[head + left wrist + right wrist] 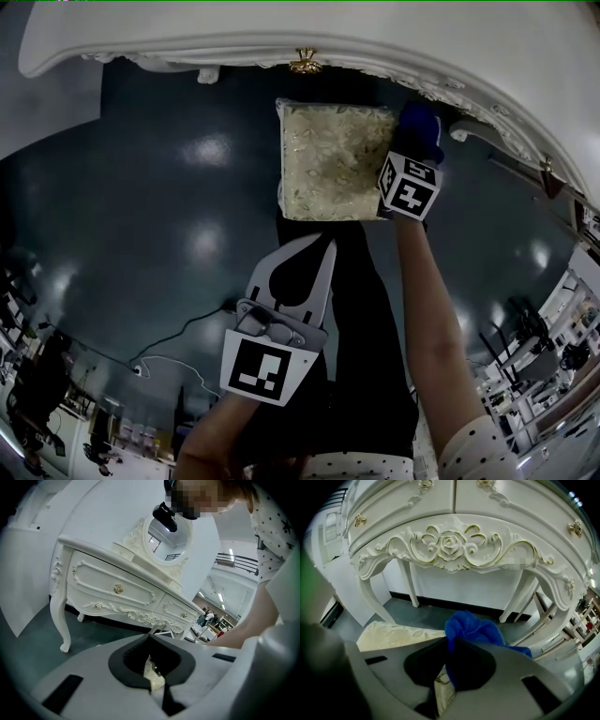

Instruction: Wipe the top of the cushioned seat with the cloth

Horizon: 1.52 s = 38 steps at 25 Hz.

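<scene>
1. Cloth point(474, 627): blue, fuzzy, probably soft and light, and bunches easily. The right gripper point(452, 641) has its jaws clamped on a fold.
2. Cloth sits at the far right corner of the seat point(333, 159); contact unclear.
3. Seat: square, padded, pale-gold leaf brocade, likely yielding.
4. Left gripper point(326, 248): jaws together, empty, well apart from the seat.

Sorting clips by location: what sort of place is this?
Probably a furniture showroom or staged hall: an ornate white dressing table with gold knobs, its oval mirror, and a cream floral cushioned seat on glossy dark floor.
</scene>
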Tool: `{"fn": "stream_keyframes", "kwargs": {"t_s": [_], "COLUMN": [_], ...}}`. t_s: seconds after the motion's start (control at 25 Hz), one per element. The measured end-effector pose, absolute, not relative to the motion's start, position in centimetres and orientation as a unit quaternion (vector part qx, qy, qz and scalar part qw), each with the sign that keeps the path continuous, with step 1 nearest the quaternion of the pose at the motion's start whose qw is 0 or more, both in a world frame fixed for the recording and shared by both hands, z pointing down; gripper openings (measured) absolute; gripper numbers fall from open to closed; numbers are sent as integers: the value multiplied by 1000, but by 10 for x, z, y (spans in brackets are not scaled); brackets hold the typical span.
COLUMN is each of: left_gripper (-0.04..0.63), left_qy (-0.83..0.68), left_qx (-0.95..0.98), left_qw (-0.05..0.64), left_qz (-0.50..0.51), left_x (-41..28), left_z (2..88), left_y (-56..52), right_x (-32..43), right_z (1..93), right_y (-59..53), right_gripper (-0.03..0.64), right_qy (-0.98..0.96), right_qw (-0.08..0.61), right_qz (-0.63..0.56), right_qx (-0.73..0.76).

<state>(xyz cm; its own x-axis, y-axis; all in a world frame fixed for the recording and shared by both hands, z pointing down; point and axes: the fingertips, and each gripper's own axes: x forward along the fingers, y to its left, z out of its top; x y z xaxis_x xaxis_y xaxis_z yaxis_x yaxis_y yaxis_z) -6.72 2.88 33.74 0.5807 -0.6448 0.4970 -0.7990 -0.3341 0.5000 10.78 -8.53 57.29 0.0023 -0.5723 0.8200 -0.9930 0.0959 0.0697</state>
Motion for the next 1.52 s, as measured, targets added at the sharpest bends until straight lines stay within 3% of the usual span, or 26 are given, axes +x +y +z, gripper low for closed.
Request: {"fn": "stream_keyframes", "kwargs": {"t_s": [1.52], "left_gripper": [-3], "left_qy": [-474], "left_qx": [789], "left_qw": [380], "left_qz": [94], "left_x": [-89], "left_z": [337], "left_y": [34], "right_x": [16], "right_z": [571], "right_y": [-77], "right_gripper": [48], "right_qy": [-678], "right_qw": [353], "right_qz": [292], "right_qx": [575]}}
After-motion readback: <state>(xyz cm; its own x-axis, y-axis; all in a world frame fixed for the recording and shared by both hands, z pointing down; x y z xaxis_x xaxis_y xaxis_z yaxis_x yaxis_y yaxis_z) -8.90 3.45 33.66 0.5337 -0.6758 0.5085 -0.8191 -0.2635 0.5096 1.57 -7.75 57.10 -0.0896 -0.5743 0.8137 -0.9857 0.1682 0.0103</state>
